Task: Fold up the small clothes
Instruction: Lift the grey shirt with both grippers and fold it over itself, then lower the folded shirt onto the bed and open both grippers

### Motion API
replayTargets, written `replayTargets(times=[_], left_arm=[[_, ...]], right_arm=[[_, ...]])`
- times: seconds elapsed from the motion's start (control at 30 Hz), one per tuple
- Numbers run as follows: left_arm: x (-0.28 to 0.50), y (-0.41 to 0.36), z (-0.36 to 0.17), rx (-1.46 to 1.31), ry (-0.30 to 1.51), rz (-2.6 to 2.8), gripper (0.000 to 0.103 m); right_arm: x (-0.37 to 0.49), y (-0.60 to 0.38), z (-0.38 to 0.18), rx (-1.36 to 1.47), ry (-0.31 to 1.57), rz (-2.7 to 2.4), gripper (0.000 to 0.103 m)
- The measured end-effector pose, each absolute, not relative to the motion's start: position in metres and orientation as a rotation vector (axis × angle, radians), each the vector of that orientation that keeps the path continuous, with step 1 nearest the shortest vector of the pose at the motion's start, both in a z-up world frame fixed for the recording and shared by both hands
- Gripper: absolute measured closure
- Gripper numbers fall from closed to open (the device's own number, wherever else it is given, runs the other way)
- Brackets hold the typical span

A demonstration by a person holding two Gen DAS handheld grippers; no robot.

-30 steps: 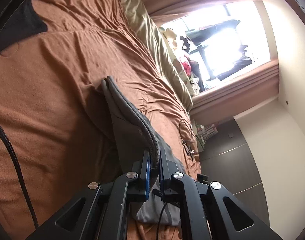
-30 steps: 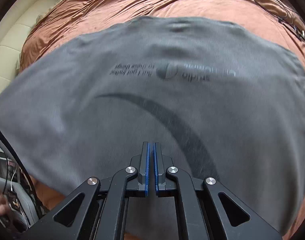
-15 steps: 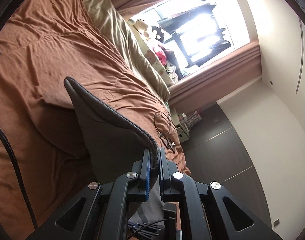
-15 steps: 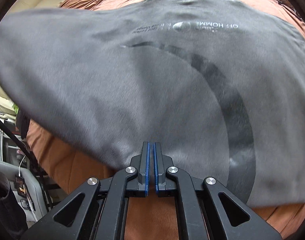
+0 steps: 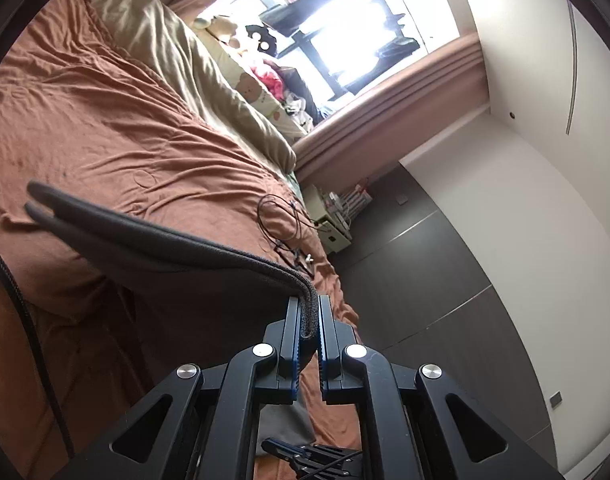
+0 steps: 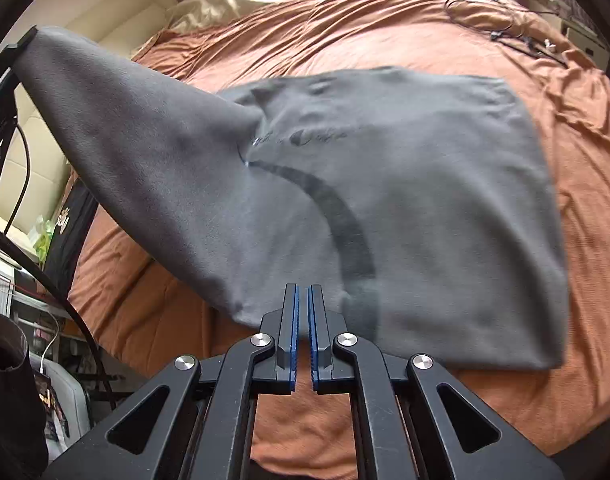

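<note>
Blown-out window (image 5: 345,20) glare, fisheye warping

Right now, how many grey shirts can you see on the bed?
1. The grey cotton T-shirt lies on the brown bedspread, one corner lifted by the left gripper. More could be hidden under it.

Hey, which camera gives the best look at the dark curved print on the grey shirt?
The right wrist view. There the curved print runs across the grey shirt where it lies spread on the brown bedcover. The left wrist view shows only the shirt's edge pinched in the left gripper, with no print visible.
</note>
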State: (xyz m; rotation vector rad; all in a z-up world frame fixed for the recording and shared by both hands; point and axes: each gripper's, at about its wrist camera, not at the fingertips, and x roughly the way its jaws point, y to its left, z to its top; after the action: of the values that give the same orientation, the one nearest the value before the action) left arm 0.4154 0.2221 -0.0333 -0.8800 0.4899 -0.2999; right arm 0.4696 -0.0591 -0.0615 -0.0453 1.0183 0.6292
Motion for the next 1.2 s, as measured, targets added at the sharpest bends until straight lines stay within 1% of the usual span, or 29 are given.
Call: replayTargets(times=[0.03,0.07,0.1,0.13,0.17,0.2,0.33,0.53,0.9,1.0,1.07,1.1,1.13,1.17,1.2], left_arm=[[0.419,0.216,-0.031,-0.875,0.494,-0.312,0.096],[0.423,0.209,-0.030,-0.868,0.500,-0.326,0.096],[0.427,0.204,-0.029,-0.862,0.506,-0.337,0.096],[0.431,0.197,-0.028,-0.854,0.513,-0.350,0.096],[0.433,0.190,-0.026,-0.846,0.520,-0.361,0.096],[0.436,0.184,-0.026,-0.839,0.528,-0.372,0.096],[0.451,0.154,-0.025,-0.807,0.569,-0.420,0.096],[0.470,0.112,-0.039,-0.760,0.646,-0.471,0.096],[0.496,0.037,-0.084,-0.678,0.834,-0.546,0.096],[0.501,0.018,-0.098,-0.616,0.911,-0.575,0.094],[0.504,0.014,-0.109,-0.593,0.958,-0.570,0.089],[0.505,0.017,-0.114,-0.607,0.972,-0.573,0.081],[0.505,0.020,-0.116,-0.619,0.977,-0.573,0.069],[0.503,0.026,-0.118,-0.628,0.973,-0.564,0.063],[0.501,0.032,-0.118,-0.629,0.965,-0.547,0.053]], right_arm=[[0.468,-0.066,-0.058,-0.049,1.004,0.617,0.097],[0.465,-0.070,-0.055,-0.047,0.995,0.611,0.088],[0.464,-0.077,-0.052,-0.043,0.982,0.602,0.072],[0.458,-0.080,-0.049,-0.041,0.966,0.591,0.063],[0.453,-0.085,-0.047,-0.039,0.948,0.579,0.048],[0.448,-0.091,-0.044,-0.036,0.930,0.570,0.043],[0.430,-0.121,-0.040,-0.027,0.910,0.542,0.043],[0.415,-0.158,-0.040,0.018,0.918,0.503,0.043],[0.415,-0.206,-0.055,0.120,0.955,0.449,0.043],[0.417,-0.213,-0.060,0.136,0.965,0.444,0.043],[0.421,-0.216,-0.063,0.139,0.973,0.441,0.043],[0.425,-0.214,-0.065,0.137,0.976,0.442,0.043],[0.426,-0.214,-0.065,0.133,0.980,0.444,0.043],[0.428,-0.213,-0.066,0.131,0.981,0.447,0.043],[0.429,-0.211,-0.067,0.125,0.984,0.450,0.043]])
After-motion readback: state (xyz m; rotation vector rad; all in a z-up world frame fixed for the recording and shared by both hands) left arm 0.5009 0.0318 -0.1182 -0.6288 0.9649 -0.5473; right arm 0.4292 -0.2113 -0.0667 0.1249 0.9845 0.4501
